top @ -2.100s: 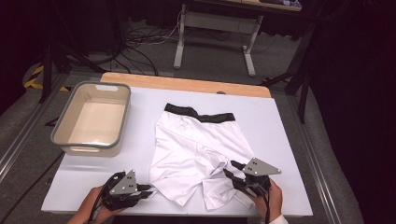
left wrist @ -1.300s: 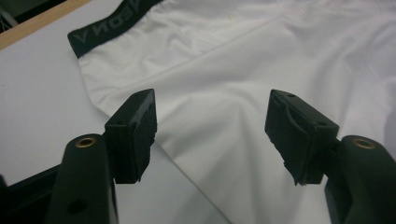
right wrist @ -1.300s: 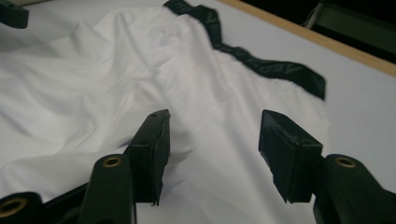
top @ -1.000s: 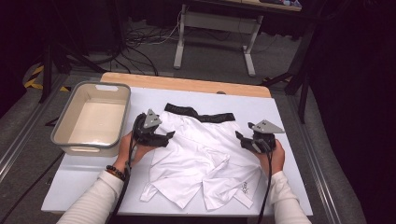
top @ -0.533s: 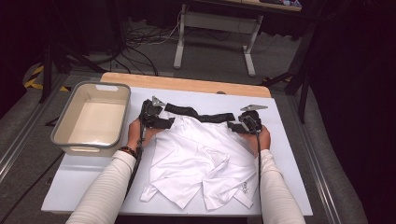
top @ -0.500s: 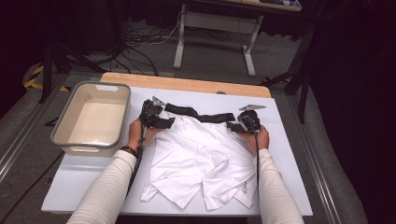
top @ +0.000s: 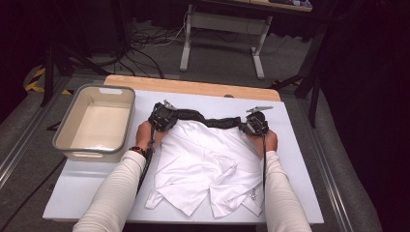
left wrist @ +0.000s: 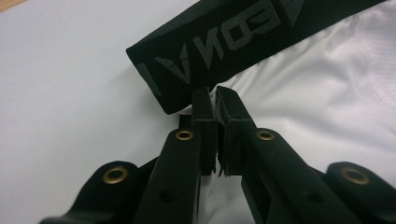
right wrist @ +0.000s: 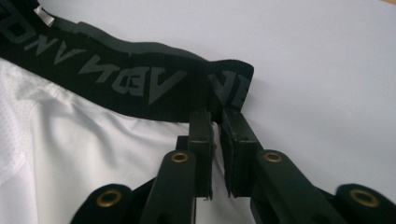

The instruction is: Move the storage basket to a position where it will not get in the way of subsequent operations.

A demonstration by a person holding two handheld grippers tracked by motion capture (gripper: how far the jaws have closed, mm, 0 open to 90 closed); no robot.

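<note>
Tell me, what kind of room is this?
Probably a lab or recording workshop, not a home: a white table on a dark floor strewn with cables, a metal desk frame behind, and handheld grippers working on white shorts.

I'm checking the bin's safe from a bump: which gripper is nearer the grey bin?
Left. The left gripper sits at the waistband end just beside the grey bin; the right gripper holds the waistband's far end.

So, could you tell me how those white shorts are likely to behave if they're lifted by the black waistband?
The white shorts already lie creased and folded over, so they would probably hang limp. The thin fabric looks light. With the left gripper and right gripper pinching the black waistband at its ends, its middle may sag.
</note>
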